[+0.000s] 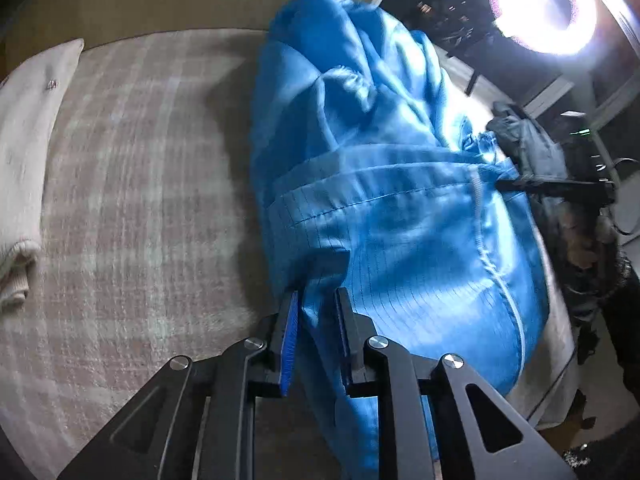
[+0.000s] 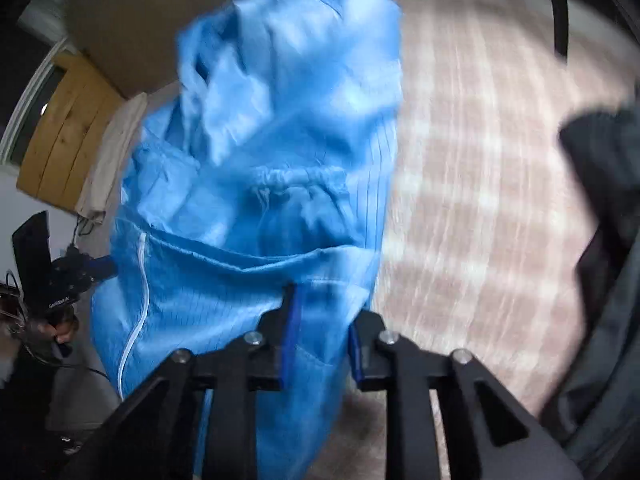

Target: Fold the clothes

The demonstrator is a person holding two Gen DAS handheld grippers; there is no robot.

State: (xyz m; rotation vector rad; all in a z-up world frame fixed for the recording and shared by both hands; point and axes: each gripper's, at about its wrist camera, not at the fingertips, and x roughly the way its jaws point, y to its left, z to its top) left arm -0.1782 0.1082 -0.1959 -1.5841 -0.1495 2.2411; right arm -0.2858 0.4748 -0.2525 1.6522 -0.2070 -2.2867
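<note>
A bright blue garment (image 1: 380,184) with a white zip seam and elastic cuffs hangs bunched in the air over a checked bed cover (image 1: 132,184). My left gripper (image 1: 318,300) is shut on a fold at its near edge. In the right wrist view the same blue garment (image 2: 272,184) hangs ahead, blurred. My right gripper (image 2: 320,312) is shut on another part of its edge. The right gripper (image 1: 560,188) also shows in the left wrist view, gripping the garment's far side. The left gripper (image 2: 80,272) shows at the left of the right wrist view.
A cream knitted garment (image 1: 24,152) lies at the bed's left edge. A dark garment (image 2: 608,240) lies on the bed at the right of the right wrist view. A ring light (image 1: 544,4) glares at top right. A wooden headboard (image 2: 68,128) stands behind.
</note>
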